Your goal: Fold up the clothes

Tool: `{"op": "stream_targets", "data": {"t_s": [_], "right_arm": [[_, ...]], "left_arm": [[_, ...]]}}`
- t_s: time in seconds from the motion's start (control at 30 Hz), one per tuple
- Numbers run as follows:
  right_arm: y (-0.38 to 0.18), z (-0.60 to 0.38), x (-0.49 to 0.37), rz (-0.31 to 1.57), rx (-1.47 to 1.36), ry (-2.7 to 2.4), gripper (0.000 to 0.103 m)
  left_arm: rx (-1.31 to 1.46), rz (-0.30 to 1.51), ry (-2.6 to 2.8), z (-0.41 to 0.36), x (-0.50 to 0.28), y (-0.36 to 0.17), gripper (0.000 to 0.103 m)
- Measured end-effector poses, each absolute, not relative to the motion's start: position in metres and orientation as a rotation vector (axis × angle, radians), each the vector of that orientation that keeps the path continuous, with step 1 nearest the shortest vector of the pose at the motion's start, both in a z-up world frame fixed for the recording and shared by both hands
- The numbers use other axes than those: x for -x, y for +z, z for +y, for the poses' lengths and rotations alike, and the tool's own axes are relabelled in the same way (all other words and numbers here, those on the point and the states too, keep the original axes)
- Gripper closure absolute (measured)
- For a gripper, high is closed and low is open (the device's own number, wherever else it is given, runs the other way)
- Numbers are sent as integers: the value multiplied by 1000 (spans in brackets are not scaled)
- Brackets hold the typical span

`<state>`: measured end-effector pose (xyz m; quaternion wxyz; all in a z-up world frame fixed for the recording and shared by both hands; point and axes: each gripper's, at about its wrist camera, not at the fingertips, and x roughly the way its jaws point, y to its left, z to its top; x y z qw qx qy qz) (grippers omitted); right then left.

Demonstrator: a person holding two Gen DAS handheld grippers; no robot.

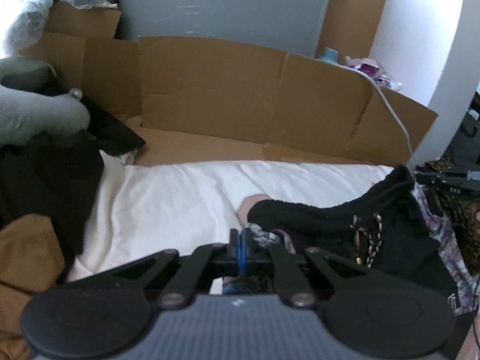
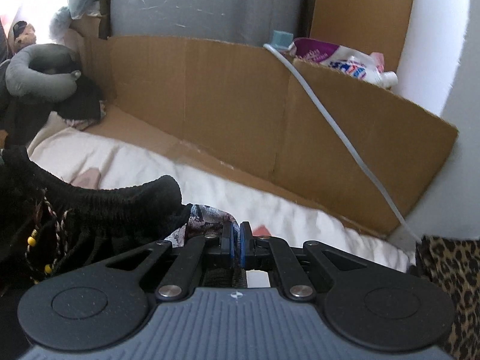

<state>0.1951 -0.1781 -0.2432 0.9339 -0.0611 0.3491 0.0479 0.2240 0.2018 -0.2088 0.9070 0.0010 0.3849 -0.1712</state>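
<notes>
Setting: a bed with a white sheet (image 1: 186, 198), cardboard (image 1: 210, 90) standing along its far side, a grey neck pillow (image 1: 33, 111) at the far left.
Garment: a black knitted garment (image 1: 345, 219) with a patterned lining (image 2: 207, 216) and a beaded cord (image 1: 372, 240) hung in a bunch over the near right of the bed, between the two grippers.
Left gripper (image 1: 241, 244): jaws clenched on a patterned edge of the garment, with the black knit hanging to the right of it.
Right gripper (image 2: 236, 241): jaws clenched on the patterned lining, with the black knit bunched to its left.
Step in hand: probably lifting the garment clear so it could be spread flat on the sheet.
How to do it well: keep both grips firm, draw the two held points apart until the cloth hangs straight, then lay it down on the clear white area with the cord tucked inside.
Risk: the thin lining might slip free.
</notes>
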Motion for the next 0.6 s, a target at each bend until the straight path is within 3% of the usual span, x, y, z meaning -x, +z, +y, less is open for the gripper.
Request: {"op": "stream_targets", "data": {"t_s": [0.6], "right_arm": [[-234, -153, -286, 716, 154, 39, 101]], "left_arm": [[-87, 781, -171, 212, -306, -215, 103]]}}
